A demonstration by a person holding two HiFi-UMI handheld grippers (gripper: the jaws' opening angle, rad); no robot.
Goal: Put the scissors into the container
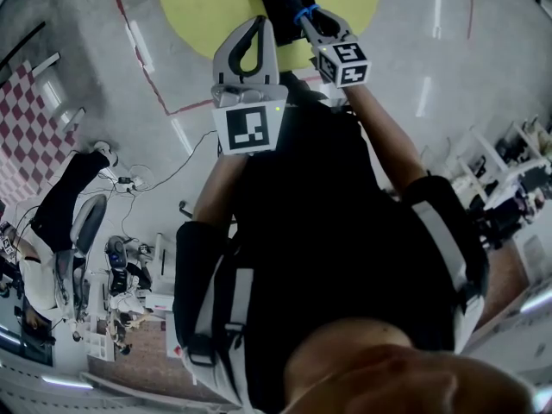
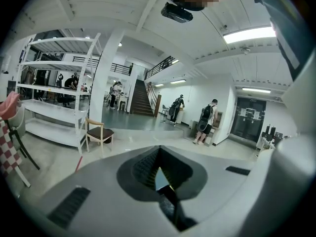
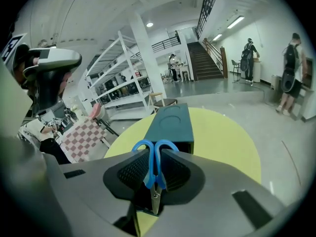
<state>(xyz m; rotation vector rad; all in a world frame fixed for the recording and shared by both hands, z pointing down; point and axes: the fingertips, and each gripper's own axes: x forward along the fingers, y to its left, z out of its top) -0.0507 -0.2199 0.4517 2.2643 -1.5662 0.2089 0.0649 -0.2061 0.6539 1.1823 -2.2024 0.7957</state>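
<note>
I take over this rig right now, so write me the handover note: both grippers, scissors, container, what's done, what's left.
Left gripper: shut, empty.
Right gripper: shut on the scissors, blue handles pointing ahead.
Container: dark teal box on the yellow table, just ahead of the right gripper.
Done: scissors are in the grip.
Left: bring them to the container, put them in, let go.

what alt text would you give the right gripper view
The right gripper is shut on blue-handled scissors, handles pointing away, blade tips toward the camera. Just beyond sits a dark teal container on a round yellow table, in a white hall with shelving and stairs.
</note>
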